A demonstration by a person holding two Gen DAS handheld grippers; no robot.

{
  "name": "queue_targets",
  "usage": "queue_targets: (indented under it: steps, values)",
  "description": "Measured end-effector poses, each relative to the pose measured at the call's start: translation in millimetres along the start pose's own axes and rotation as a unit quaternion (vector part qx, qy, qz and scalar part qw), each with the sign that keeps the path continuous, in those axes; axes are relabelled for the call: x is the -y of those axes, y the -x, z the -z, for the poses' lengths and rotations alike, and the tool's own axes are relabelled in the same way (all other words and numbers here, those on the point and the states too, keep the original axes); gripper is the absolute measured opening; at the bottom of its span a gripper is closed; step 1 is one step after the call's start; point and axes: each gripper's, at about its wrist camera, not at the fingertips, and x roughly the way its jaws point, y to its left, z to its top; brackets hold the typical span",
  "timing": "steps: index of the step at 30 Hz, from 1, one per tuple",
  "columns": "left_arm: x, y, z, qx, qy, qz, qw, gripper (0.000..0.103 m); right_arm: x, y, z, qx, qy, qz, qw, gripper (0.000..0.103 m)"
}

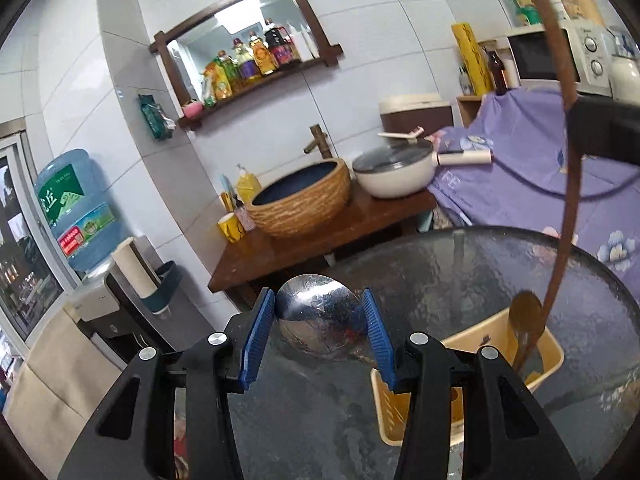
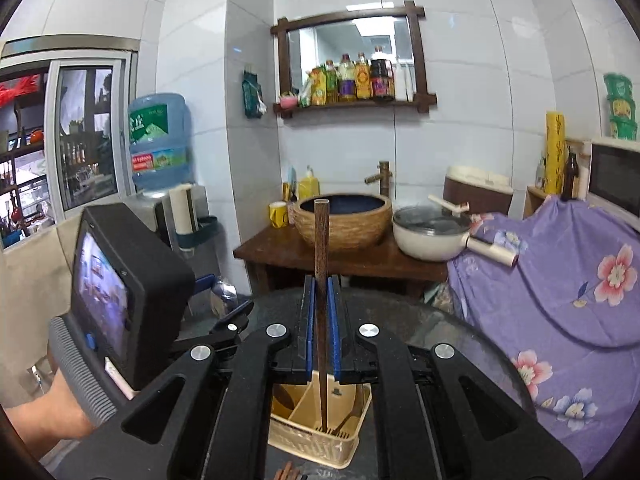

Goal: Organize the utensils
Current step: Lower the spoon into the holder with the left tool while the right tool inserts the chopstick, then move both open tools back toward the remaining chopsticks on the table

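My left gripper [image 1: 319, 312] holds a shiny metal spoon [image 1: 320, 322] by its bowl between the blue pads, above the glass table [image 1: 460, 276]. My right gripper [image 2: 321, 308] is shut on a dark wooden spoon [image 2: 321, 256] by its handle. The spoon hangs upright with its lower end inside a beige slotted utensil holder [image 2: 316, 436]. In the left wrist view the wooden spoon [image 1: 564, 216] hangs from the right gripper [image 1: 600, 132], its bowl [image 1: 526, 324] inside the holder [image 1: 468, 364]. The left gripper's body [image 2: 124, 280] shows at the left of the right wrist view.
Behind the table stand a wooden counter [image 1: 320, 236] with a basket-pattern sink bowl [image 1: 304, 196] and a white pot [image 1: 394, 172]. A purple floral cloth [image 2: 560, 280] covers furniture at the right. A water dispenser [image 1: 76, 208] stands left. Brown sticks [image 2: 286, 472] lie before the holder.
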Motion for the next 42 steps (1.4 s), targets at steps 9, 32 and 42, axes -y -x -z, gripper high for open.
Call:
queue_targets:
  steps: [9,32,42]
  values:
    - [17.1,-16.6,30.4,-0.032,0.014,0.049,0.9982,0.040,18.7,-32.2,45.9,-0.057,-0.038,-0.006,0.998,0.007]
    - [-9.0,69.3,109.8,0.009,0.109,0.077,0.9910,0.090,6.8,43.3,107.4,-0.031,0.014,-0.001,0.999,0.066]
    - [25.9,64.8,187.5,-0.077,0.090,0.104,0.9875,0.076,-6.2,24.7,205.0,-0.166,0.014,0.000,0.986,0.066]
